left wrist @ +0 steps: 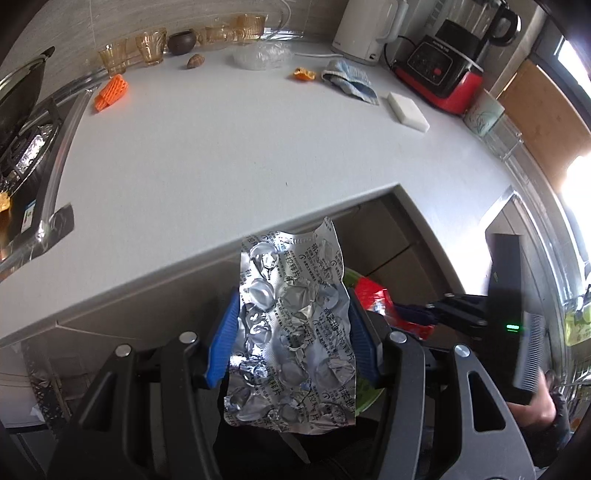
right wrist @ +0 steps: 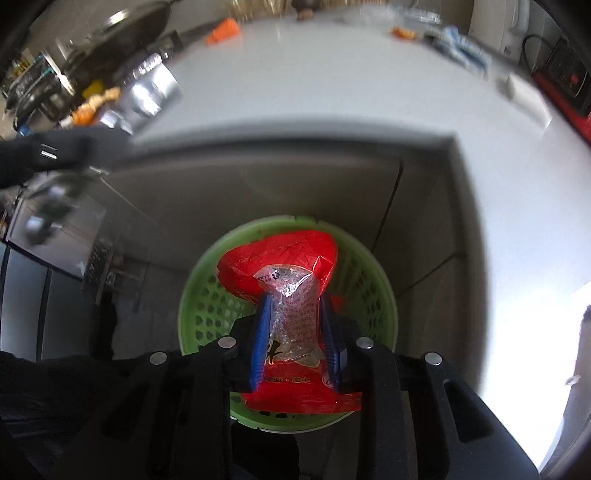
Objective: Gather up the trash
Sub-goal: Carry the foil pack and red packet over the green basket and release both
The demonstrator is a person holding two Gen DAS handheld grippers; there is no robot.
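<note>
The left tongs (left wrist: 291, 332) pinch a crumpled foil pill sheet (left wrist: 291, 332) just past the tabletop's (left wrist: 258, 155) front edge, near its inner corner. The right tongs (right wrist: 297, 332) hang over a green basket (right wrist: 207, 306) on the floor, a red snack wrapper (right wrist: 280, 258) between their blue pads (right wrist: 260, 343); whether the pads press on it cannot be told. An orange peel (left wrist: 303, 75) and a face mask (left wrist: 349, 79) lie near the tabletop's back edge.

Home kitchen: countertop (left wrist: 258, 147), kettle (left wrist: 369, 29), stove (left wrist: 26, 147), glasses (left wrist: 151, 46).
</note>
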